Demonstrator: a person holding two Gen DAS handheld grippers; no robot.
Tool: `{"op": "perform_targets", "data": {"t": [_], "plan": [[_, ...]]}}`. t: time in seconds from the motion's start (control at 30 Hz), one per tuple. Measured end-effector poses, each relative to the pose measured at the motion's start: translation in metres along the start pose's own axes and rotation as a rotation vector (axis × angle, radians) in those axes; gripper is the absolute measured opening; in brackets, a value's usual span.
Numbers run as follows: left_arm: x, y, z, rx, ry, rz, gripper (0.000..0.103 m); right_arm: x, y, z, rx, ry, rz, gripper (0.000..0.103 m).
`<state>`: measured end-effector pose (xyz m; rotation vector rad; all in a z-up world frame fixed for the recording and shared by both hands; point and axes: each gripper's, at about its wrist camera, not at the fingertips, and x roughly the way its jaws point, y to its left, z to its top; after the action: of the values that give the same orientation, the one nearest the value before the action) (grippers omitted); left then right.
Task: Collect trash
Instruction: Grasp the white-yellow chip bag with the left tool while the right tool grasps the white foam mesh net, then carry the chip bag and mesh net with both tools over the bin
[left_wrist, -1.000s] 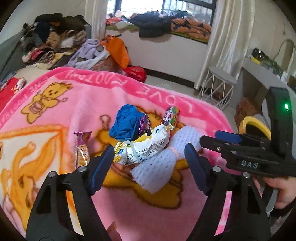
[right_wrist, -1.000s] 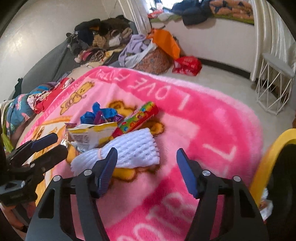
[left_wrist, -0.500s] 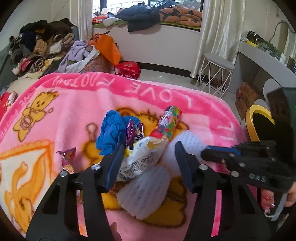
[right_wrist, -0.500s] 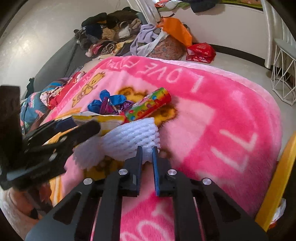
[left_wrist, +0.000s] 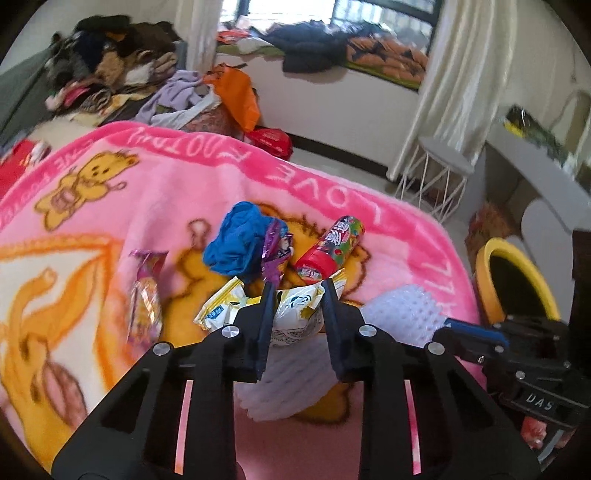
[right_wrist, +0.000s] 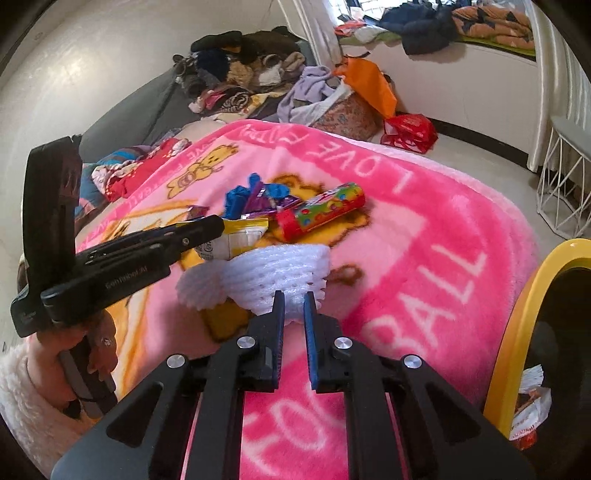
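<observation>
Currently, on the pink blanket (left_wrist: 110, 206), a pink candy wrapper (left_wrist: 146, 295) lies left of the yellow-white snack bag (left_wrist: 295, 314), with a blue crumpled bag (left_wrist: 240, 240) and a colourful tube (left_wrist: 332, 245) just behind it. Left gripper (left_wrist: 297, 291): jaws closing, the snack bag between them and touching both. Right gripper (right_wrist: 294, 301): jaws narrow, clamped on the edge of the white foam net (right_wrist: 273, 269), right of the snack bag and near the yellow-rimmed bin (right_wrist: 517, 332).

Pink blanket (left_wrist: 110, 206) — clothes heap (right_wrist: 240, 70)
</observation>
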<state>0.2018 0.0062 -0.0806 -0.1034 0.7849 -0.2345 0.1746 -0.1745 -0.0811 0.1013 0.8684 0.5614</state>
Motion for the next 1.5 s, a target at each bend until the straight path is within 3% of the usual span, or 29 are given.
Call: {"op": "perform_targets", "data": {"t": [0.53, 0.97, 1.5], "plan": [[-0.084, 0.024, -0.007, -0.212, -0.166, -0.074, 0.018, -0.034, 0.031, -0.011, -0.063, -0.045, 0.030, 0.010], [-0.119, 0.018, -0.007, -0.213, -0.220, -0.090, 0.018, -0.068, 0.041, -0.014, -0.105, -0.114, 0.012, 0.010], [-0.127, -0.020, 0.000, -0.152, -0.237, -0.149, 0.018, -0.104, 0.010, -0.015, -0.029, -0.177, -0.048, 0.010]]}}
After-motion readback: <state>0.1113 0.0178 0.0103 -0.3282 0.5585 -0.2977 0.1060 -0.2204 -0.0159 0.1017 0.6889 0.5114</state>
